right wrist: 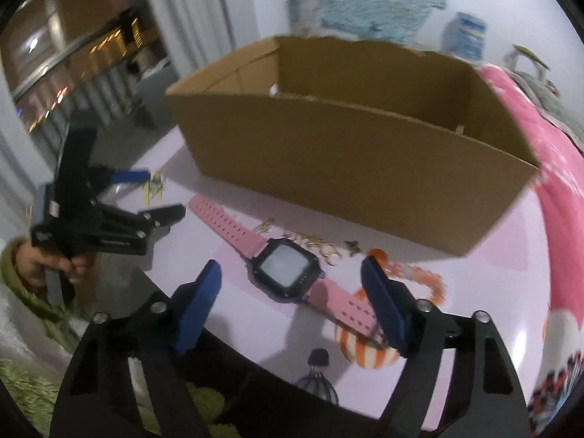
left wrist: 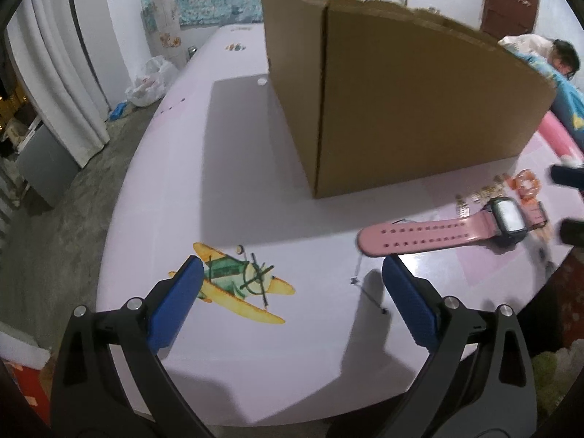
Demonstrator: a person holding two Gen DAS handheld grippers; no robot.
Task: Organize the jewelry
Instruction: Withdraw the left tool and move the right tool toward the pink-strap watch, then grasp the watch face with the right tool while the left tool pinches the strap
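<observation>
Pale pink tabletop [left wrist: 255,168] with cartoon prints fills both views; we see a yellow-green airplane print [left wrist: 237,284] between the left gripper's fingers. Left gripper [left wrist: 292,273] hovers over the table with jaws spread wide, nothing between the blue pads; in the right wrist view it sits at 9 o'clock, held by a hand [right wrist: 43,266] in a green sleeve. Open cardboard box [left wrist: 401,102] stands at 12 to 1 o'clock in the left view, and its inside looks empty from the right view as far as we can tell. Pink-strapped watch [right wrist: 284,266] with a dark square face lies flat on the table in front of the box, strap running toward 10 o'clock. Right gripper [right wrist: 292,273] hangs over it, jaws released; the watch face shows between the fingers, the right pad overlapping the lower strap, contact unclear through the blur. Orange bracelet [right wrist: 419,277] lies at 3 o'clock of the watch, just beside it. Small gold jewelry pieces [right wrist: 321,246] scatter between watch and box. Pink fabric [right wrist: 540,168] drapes at the right edge.
</observation>
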